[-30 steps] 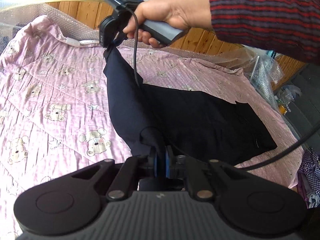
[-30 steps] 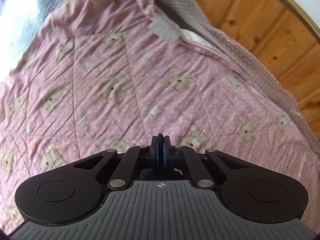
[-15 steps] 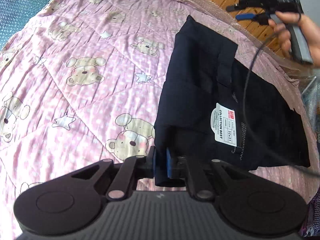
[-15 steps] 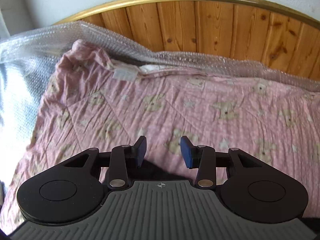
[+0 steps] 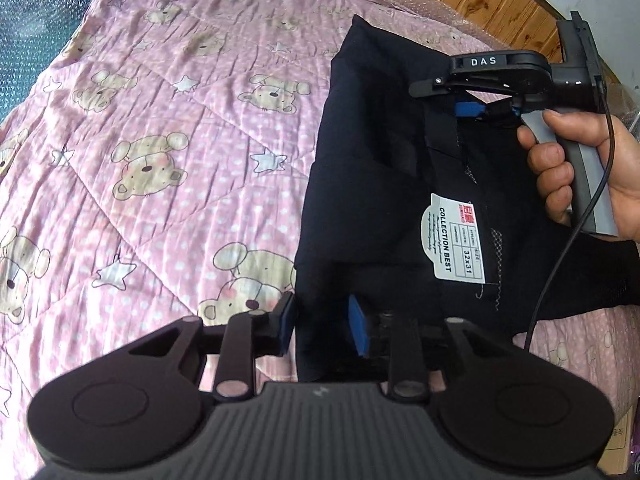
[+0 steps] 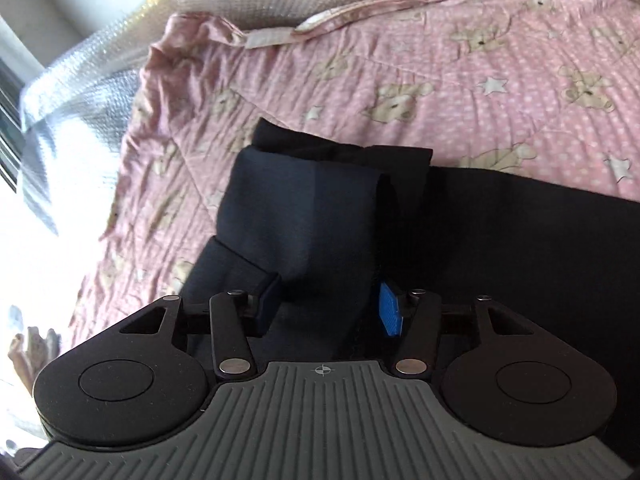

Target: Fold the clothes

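Pink bear-print quilt (image 5: 160,128) is spread beneath dark trousers (image 5: 380,184), folded over with the label up. Both the left gripper (image 5: 320,326) and right gripper (image 6: 330,308) are held wide, empty, above them. Soft, limp cloth is judged best pinched at the folded edge.

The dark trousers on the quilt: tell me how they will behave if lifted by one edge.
Probably floppy: the dark trousers lie in soft, uneven folds on the pink quilt. They would likely sag and unfold, since nothing pins the layers. The white paper tag may dangle.
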A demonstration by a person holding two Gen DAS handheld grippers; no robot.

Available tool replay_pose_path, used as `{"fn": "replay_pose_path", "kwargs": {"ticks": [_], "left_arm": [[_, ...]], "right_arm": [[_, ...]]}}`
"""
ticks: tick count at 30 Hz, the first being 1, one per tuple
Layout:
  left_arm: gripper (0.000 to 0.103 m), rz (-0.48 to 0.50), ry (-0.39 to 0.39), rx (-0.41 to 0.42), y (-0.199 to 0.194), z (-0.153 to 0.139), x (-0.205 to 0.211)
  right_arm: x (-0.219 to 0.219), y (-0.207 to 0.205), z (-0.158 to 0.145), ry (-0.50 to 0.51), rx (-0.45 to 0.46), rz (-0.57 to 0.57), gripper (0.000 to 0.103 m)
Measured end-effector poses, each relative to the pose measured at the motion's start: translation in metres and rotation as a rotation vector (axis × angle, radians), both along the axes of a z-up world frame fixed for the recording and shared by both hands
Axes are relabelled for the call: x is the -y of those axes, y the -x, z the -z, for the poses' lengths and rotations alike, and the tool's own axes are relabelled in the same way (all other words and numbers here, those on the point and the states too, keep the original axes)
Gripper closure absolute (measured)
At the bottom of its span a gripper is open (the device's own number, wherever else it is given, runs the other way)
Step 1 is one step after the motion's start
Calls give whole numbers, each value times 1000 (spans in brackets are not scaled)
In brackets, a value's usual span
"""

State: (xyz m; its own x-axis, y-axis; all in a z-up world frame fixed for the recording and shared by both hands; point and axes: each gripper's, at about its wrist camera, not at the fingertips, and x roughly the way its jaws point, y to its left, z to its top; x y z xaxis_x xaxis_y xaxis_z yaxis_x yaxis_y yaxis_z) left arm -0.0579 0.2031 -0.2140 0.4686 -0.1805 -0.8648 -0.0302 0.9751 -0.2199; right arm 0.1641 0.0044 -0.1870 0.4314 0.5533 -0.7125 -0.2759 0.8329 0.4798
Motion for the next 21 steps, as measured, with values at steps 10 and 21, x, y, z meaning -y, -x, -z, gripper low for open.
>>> {"fn": "replay_pose_path", "kwargs": {"ticks": [10, 21], "left_arm": [[68, -19, 0, 11, 1, -2, 0], [63, 107, -83, 91, -6, -20, 28]], "right_arm": [[17, 42, 7, -67, -17, 130, 48], [-8, 27, -21, 11, 84, 23, 98]]}}
